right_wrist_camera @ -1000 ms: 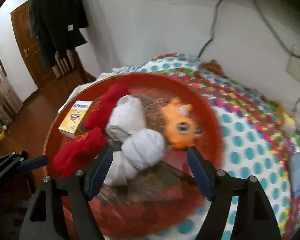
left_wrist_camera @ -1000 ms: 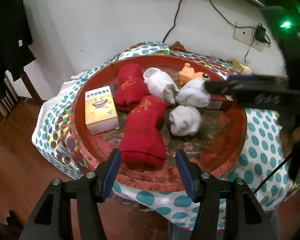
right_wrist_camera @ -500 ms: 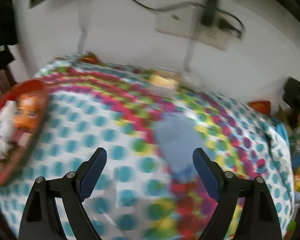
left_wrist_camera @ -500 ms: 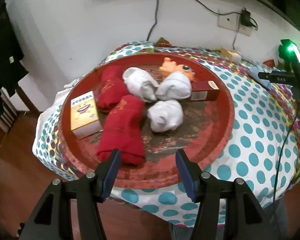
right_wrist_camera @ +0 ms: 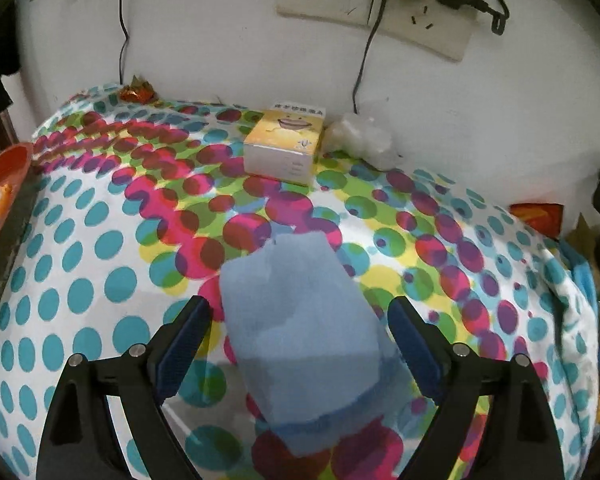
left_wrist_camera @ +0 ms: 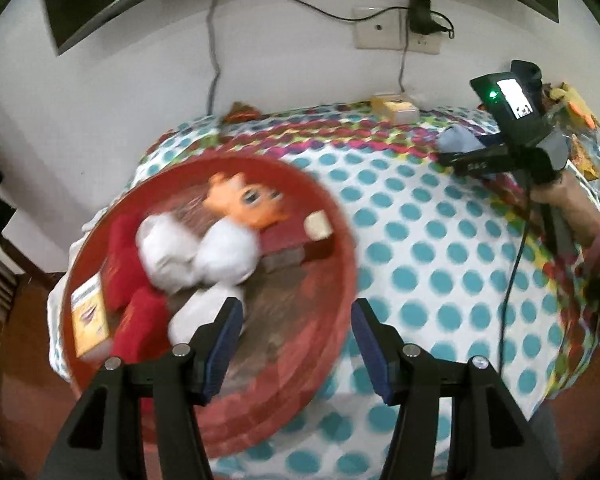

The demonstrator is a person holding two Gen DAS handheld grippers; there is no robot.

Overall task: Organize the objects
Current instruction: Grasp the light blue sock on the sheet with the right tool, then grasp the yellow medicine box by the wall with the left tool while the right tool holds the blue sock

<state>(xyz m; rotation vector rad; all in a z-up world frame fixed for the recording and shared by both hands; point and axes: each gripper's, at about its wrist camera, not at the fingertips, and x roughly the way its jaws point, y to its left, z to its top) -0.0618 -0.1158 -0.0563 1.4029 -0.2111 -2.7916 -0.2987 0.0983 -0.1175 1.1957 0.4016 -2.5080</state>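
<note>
Right gripper [right_wrist_camera: 298, 314] was wide open over the dotted cloth [right_wrist_camera: 80, 248], jaws either side of a folded blue cloth [right_wrist_camera: 300, 336] lying flat on the table; fingers apart from it, nothing held. A yellow box [right_wrist_camera: 286, 142] stood behind it near the wall, a white wad [right_wrist_camera: 360, 140] just beside the box. Left gripper [left_wrist_camera: 298, 320] was also wide open and empty, above the near rim of the red tray [left_wrist_camera: 340, 280]. The tray held 2 red socks [left_wrist_camera: 126, 256], white sock balls [left_wrist_camera: 224, 256], an orange toy [left_wrist_camera: 246, 202], a yellow carton [left_wrist_camera: 88, 314] and a dark red box [left_wrist_camera: 296, 244]. That view was blurred.
</note>
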